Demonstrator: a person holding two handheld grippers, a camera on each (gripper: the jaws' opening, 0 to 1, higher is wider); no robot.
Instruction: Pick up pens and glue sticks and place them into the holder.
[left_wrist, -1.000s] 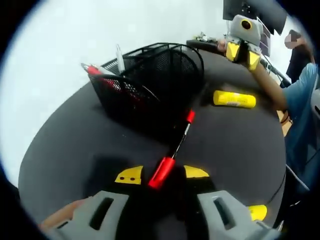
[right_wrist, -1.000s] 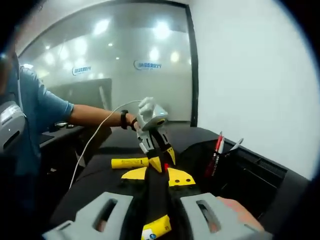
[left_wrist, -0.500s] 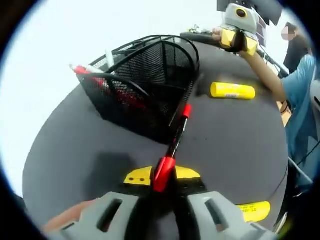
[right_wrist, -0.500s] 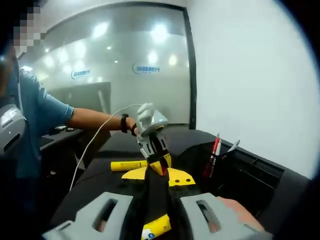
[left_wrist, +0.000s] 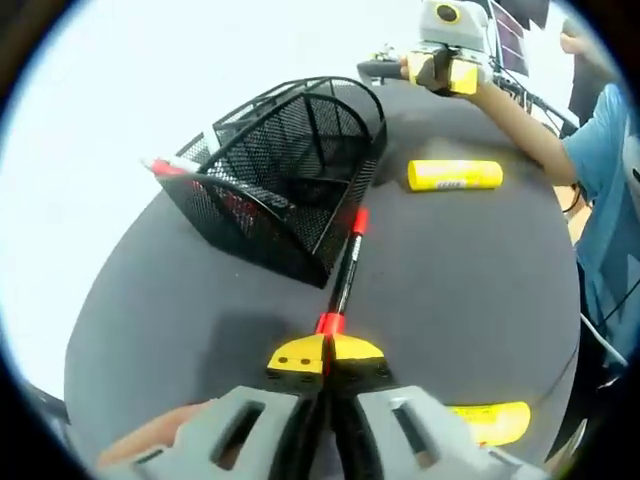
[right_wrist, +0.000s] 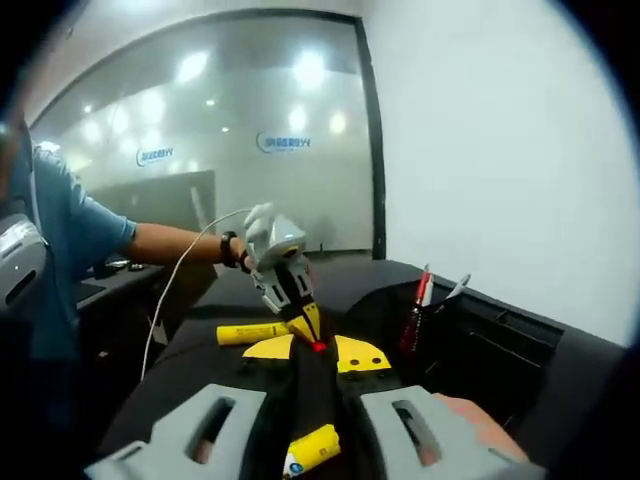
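Left tool (left_wrist: 325, 360) pinches red pen (left_wrist: 342, 280), tip at mesh holder (left_wrist: 290, 170) ahead. Right tool (right_wrist: 315, 355) pressed together; glue stick (right_wrist: 310, 450) under it.

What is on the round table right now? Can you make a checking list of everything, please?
Surface: dark round table, matte, no spills seen.
Job's things: black mesh holder already has pens in its side pocket; red and black pen clamped at one end, other end by the holder's wall; yellow glue stick lying beyond the holder; another glue stick near the table's edge.
Clutter: nothing seen.
Grippers: left gripper shut on the pen; right gripper looks shut and empty.
Cables: white cable trailing from the person's wrist.
Surroundings: white wall, glass partition, person in a blue shirt.
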